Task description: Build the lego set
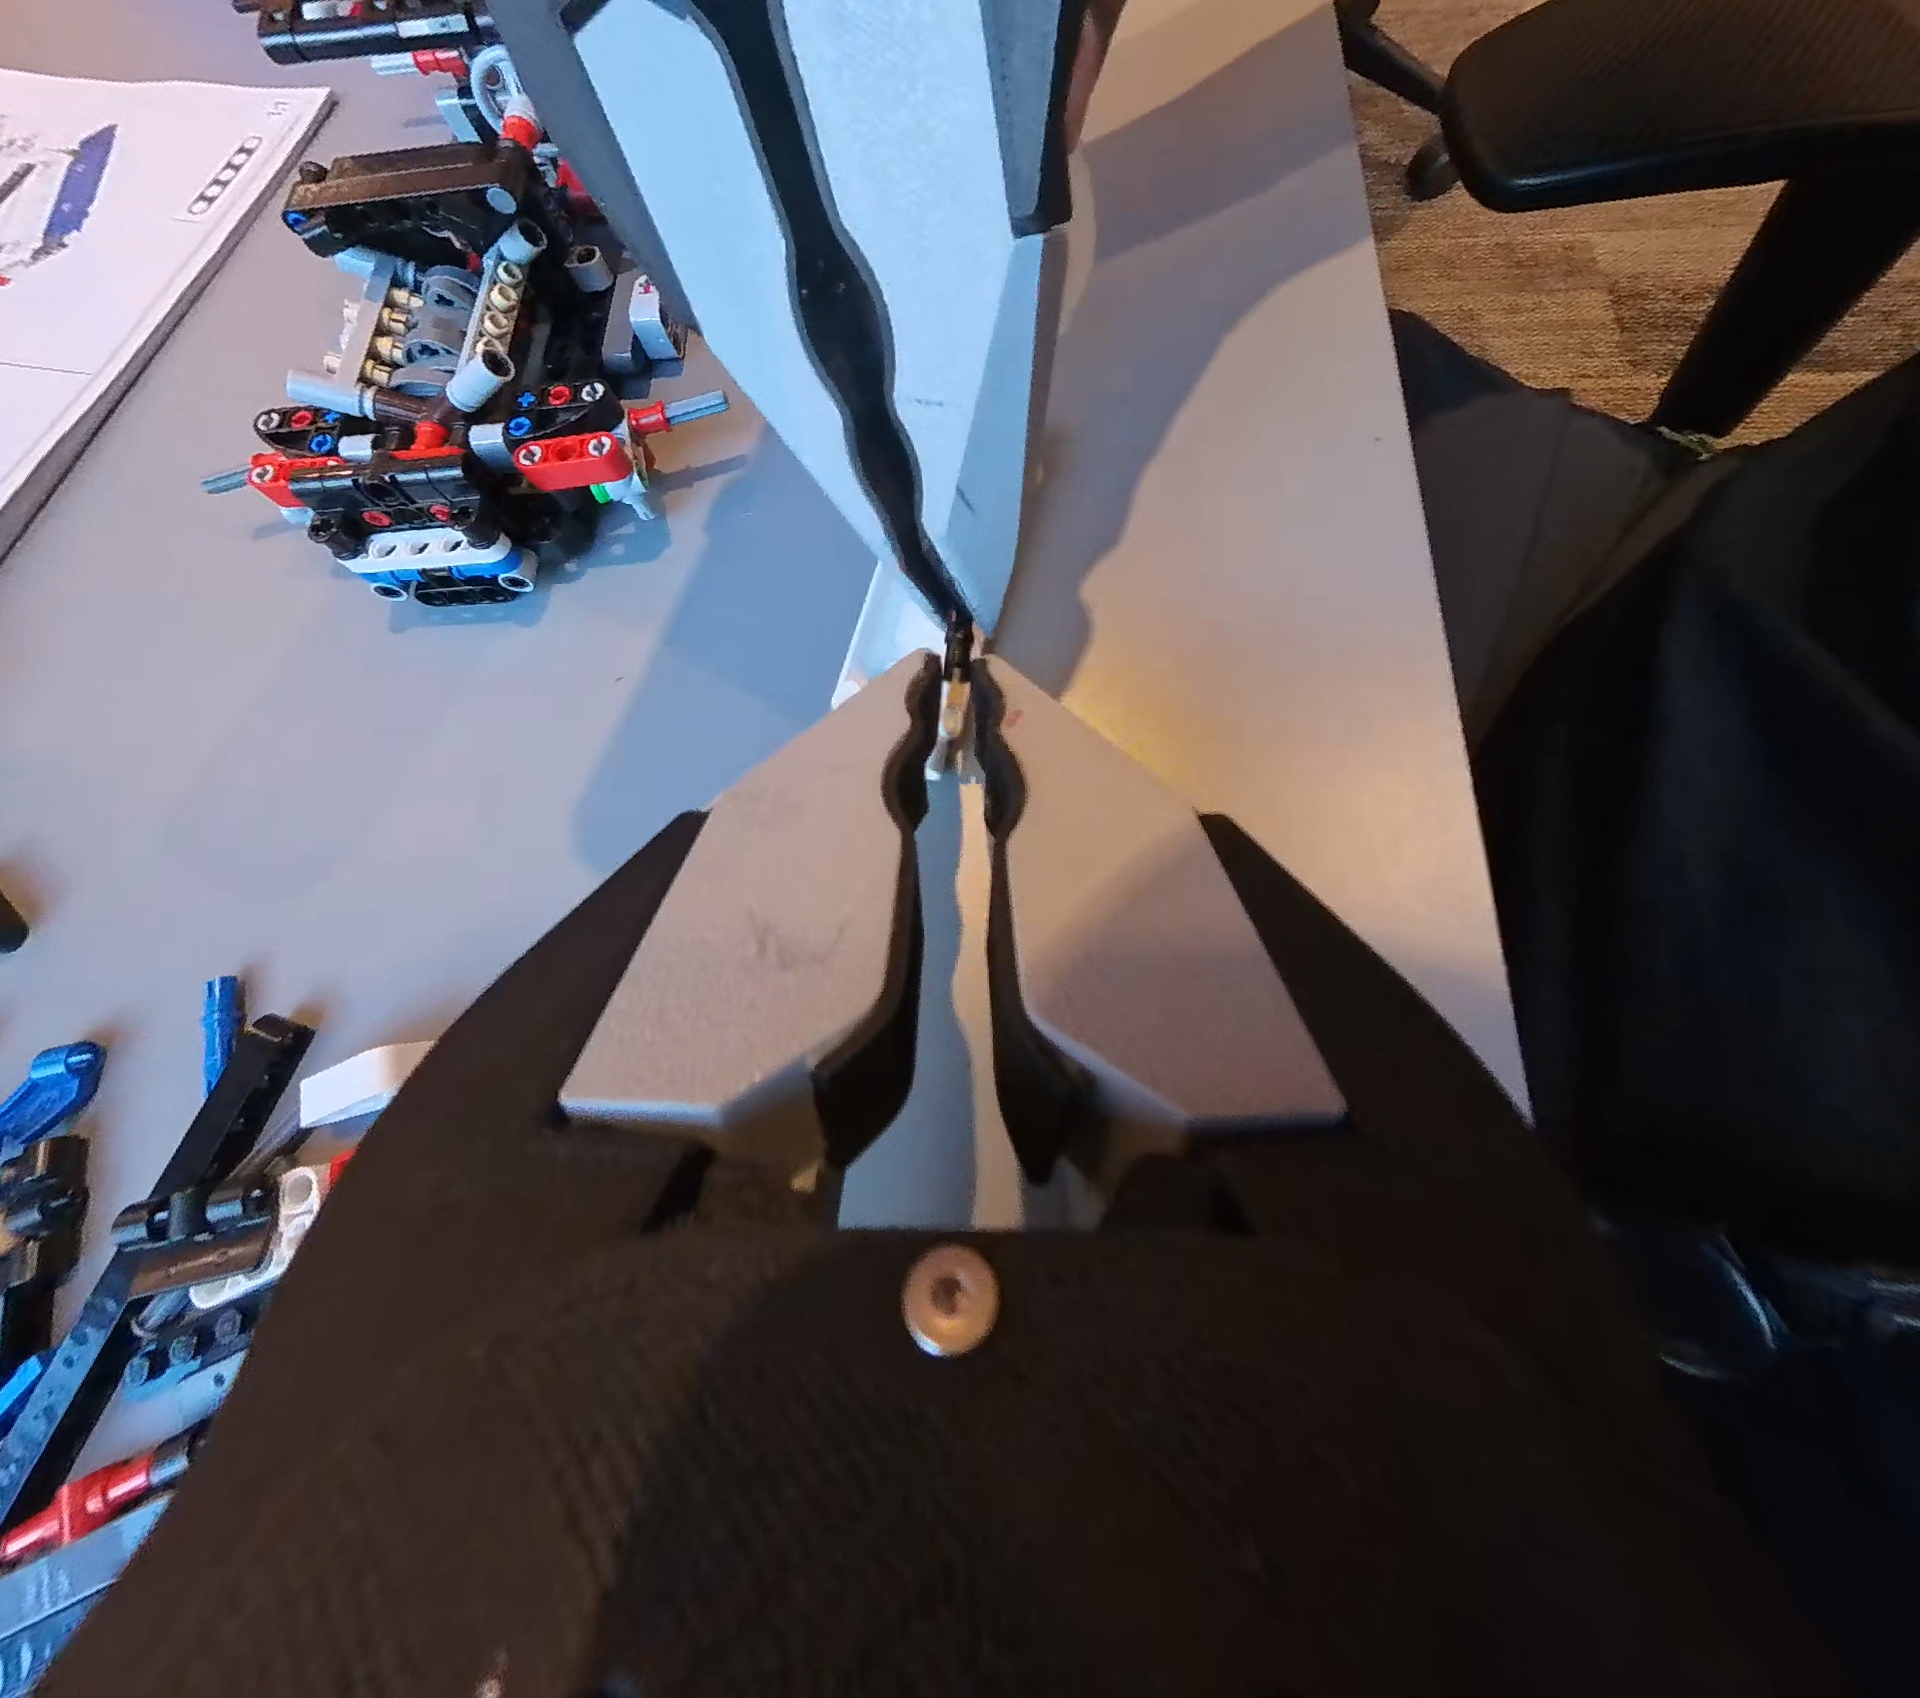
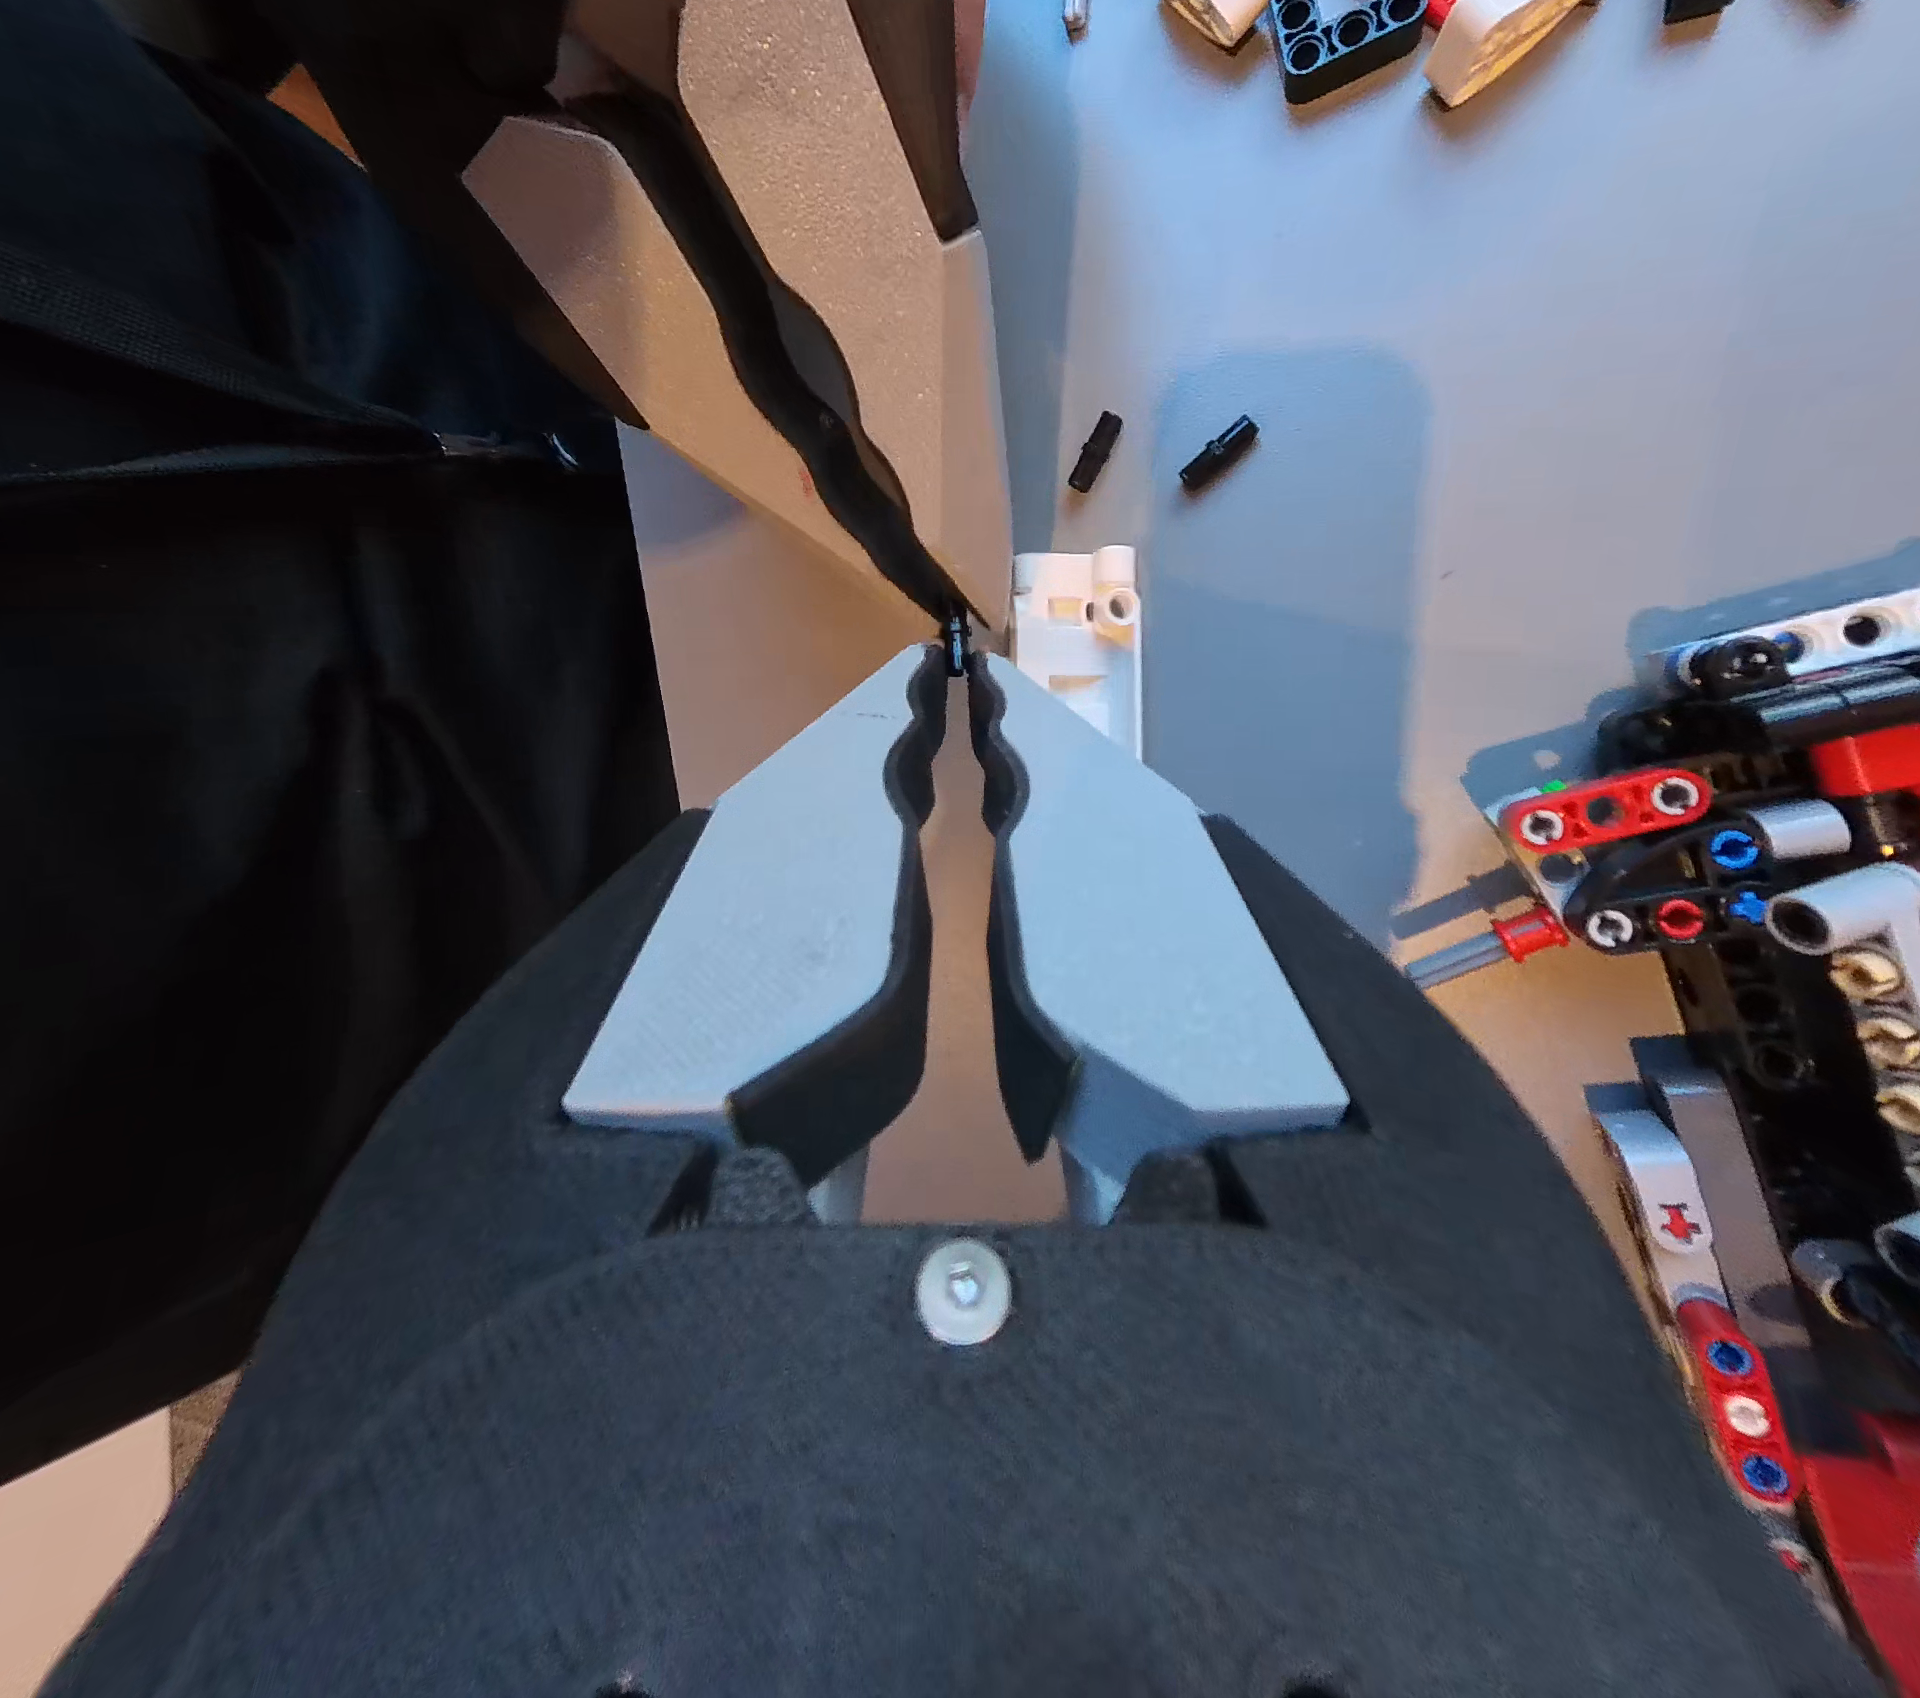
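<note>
My left gripper (image 1: 954, 718) is nearly closed on a small light-grey connector piece (image 1: 951, 734), and my right gripper (image 2: 954, 661) is pinched on a short black pin (image 2: 954, 642). The two meet tip to tip just above the worktop (image 1: 1195, 588), near its edge by me. The pin's long axis runs along the line between the tips, pointing into the grey piece; whether it is seated I cannot tell. I judge the next push must go straight along that axis. A white panel (image 2: 1081, 640) lies just beside the tips, and the part-built model (image 1: 447, 401) is well apart.
</note>
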A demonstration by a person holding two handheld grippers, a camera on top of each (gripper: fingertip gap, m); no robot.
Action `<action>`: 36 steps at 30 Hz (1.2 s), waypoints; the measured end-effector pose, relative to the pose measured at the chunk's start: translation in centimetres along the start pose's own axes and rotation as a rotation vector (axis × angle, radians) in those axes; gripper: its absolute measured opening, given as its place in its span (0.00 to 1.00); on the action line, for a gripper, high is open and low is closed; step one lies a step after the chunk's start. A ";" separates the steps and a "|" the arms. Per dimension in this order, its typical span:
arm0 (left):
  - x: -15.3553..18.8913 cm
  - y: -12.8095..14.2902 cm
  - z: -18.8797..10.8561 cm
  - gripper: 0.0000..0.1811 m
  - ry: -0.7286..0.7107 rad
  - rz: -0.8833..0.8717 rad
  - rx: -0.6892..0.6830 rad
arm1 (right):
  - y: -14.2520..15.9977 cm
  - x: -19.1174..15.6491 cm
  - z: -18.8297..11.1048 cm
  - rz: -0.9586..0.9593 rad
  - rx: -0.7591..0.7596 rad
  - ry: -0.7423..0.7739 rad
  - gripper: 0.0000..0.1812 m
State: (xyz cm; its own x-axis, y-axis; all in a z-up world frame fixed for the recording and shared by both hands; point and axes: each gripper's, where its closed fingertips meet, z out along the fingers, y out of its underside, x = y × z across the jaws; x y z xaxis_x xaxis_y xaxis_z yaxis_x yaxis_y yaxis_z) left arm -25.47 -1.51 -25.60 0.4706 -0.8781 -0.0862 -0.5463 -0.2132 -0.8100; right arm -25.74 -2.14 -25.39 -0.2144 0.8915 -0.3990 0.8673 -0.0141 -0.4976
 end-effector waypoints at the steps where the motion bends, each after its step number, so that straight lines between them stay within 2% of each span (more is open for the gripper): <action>1: 0.0 0.0 0.0 0.01 0.001 -0.001 -0.001 | 0.0 0.0 0.0 0.002 0.002 0.001 0.01; 10: -0.2 -0.1 -0.2 0.01 -0.021 0.000 0.007 | -0.5 0.0 -0.2 0.032 0.068 -0.014 0.01; 20: -1.7 -1.8 -1.6 0.01 -0.093 -0.055 0.127 | -3.1 0.0 -2.2 0.194 0.481 -0.054 0.01; 25: -2.4 -1.9 -1.9 0.01 -0.163 -0.038 0.129 | -3.7 0.5 -2.6 0.280 0.579 -0.044 0.01; 30: -2.6 -1.7 -1.6 0.01 -0.163 -0.077 0.120 | -3.6 1.0 -2.4 0.295 0.571 0.009 0.01; 33: -2.5 -1.2 -1.5 0.10 -0.094 -0.143 0.112 | -2.9 1.7 -2.5 0.271 0.507 0.082 0.01; 36: -2.1 0.1 -1.0 0.14 -0.031 -0.155 0.034 | -1.9 2.0 -2.2 0.229 0.379 0.101 0.01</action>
State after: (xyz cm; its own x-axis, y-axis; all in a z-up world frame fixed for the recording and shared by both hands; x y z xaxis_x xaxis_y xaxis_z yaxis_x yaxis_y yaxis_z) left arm -27.21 -0.06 -24.90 0.5687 -0.8222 0.0240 -0.4420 -0.3300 -0.8341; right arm -26.79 0.70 -23.56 0.0248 0.8855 -0.4640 0.6578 -0.3639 -0.6594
